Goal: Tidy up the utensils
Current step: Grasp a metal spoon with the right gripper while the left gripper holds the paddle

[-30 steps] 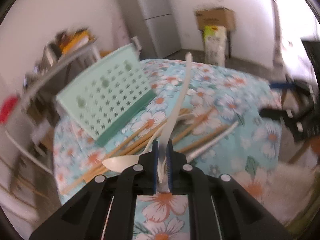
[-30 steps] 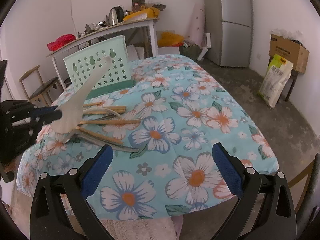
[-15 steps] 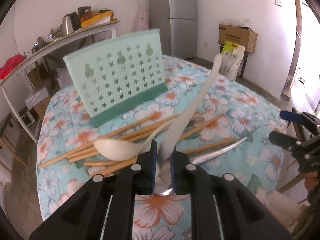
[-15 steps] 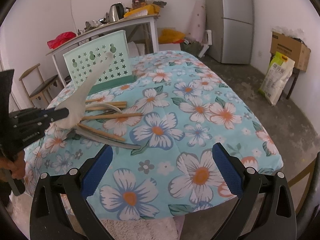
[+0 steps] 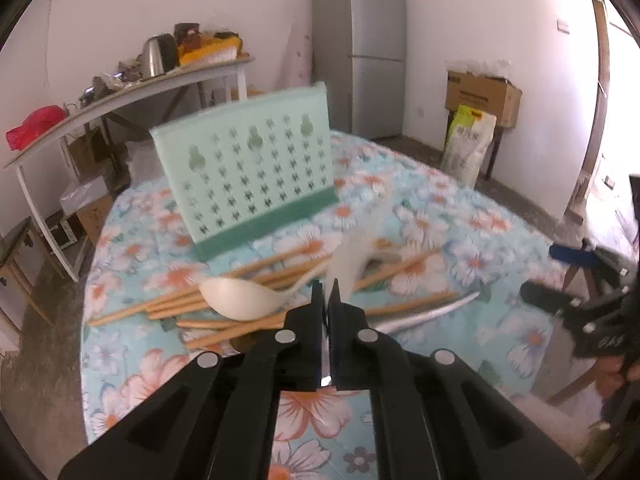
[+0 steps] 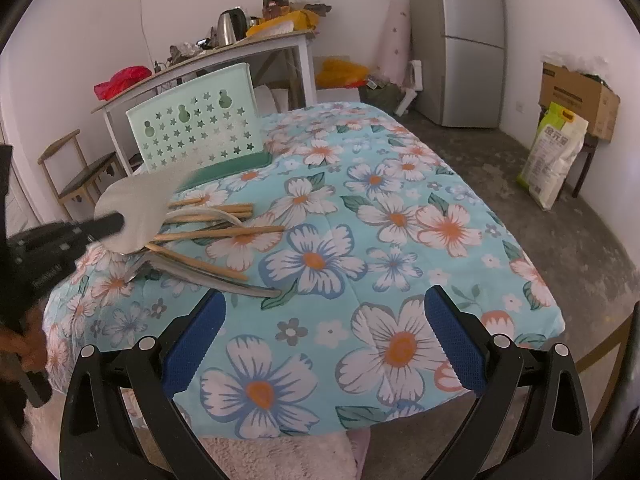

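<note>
My left gripper point(image 5: 329, 294) is shut on a white plastic spoon point(image 5: 352, 256), held by its bowl above the pile, handle blurred and pointing toward the mint-green perforated utensil holder point(image 5: 256, 168). It also shows in the right wrist view point(image 6: 136, 210). On the floral tablecloth lie several wooden chopsticks point(image 5: 240, 292), another white spoon point(image 5: 240, 300) and a metal utensil point(image 5: 428, 312). My right gripper point(image 6: 320, 344) is open and empty, hovering over the table's near edge, right of the pile point(image 6: 208, 236).
The holder point(image 6: 196, 132) stands upright at the table's far left. A side table with a kettle point(image 6: 230, 26), a wooden chair point(image 6: 80, 172), a fridge point(image 6: 460, 40), a cardboard box and a sack point(image 6: 554, 156) surround the table.
My left gripper has swung the held spoon: its handle dropped lower and is motion-blurred, and the view turned to face the holder more squarely. My right gripper has barely moved.
</note>
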`<state>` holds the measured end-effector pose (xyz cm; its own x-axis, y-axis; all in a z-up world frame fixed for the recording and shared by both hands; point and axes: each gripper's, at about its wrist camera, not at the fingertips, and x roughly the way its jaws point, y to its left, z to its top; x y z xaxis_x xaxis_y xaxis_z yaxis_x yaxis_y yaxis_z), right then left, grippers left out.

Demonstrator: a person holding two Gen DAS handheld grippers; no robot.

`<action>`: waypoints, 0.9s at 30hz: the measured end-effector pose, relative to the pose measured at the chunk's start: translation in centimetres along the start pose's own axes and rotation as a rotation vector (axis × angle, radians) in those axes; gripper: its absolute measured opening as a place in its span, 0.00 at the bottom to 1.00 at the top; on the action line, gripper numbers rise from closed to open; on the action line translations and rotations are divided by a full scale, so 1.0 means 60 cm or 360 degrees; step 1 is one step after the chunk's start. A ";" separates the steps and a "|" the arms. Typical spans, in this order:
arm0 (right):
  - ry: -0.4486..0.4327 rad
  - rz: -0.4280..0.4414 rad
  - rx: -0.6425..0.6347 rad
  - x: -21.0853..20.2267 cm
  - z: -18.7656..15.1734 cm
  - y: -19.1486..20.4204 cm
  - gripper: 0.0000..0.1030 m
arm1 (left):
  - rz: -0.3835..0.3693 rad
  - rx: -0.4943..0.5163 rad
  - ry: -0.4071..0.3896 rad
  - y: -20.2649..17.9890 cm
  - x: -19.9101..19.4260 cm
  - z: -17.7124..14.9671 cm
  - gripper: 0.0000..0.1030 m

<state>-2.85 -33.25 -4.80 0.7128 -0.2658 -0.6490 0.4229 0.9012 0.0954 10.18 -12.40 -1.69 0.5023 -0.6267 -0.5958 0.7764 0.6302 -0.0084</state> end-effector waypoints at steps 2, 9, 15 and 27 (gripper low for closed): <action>-0.0013 0.0004 -0.0004 -0.004 0.000 0.001 0.92 | -0.0019 -0.0049 -0.0024 0.006 -0.017 0.007 0.02; -0.0068 0.0037 -0.0038 -0.018 0.005 0.004 0.88 | -0.0130 -0.0281 -0.0102 0.037 -0.098 0.012 0.02; -0.0161 0.0089 -0.0170 -0.031 0.018 0.027 0.81 | -0.0282 -0.0573 0.0022 0.110 -0.156 -0.027 0.02; -0.0183 0.0323 -0.0800 0.009 0.023 0.163 0.59 | -0.0228 -0.1125 0.0257 0.257 -0.154 -0.156 0.02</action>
<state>2.43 -25.06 -3.20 0.8208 -0.0800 -0.5657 -0.0285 0.9832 -0.1805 13.96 7.38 -3.84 0.3095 -0.6842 -0.6604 0.3723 0.7262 -0.5779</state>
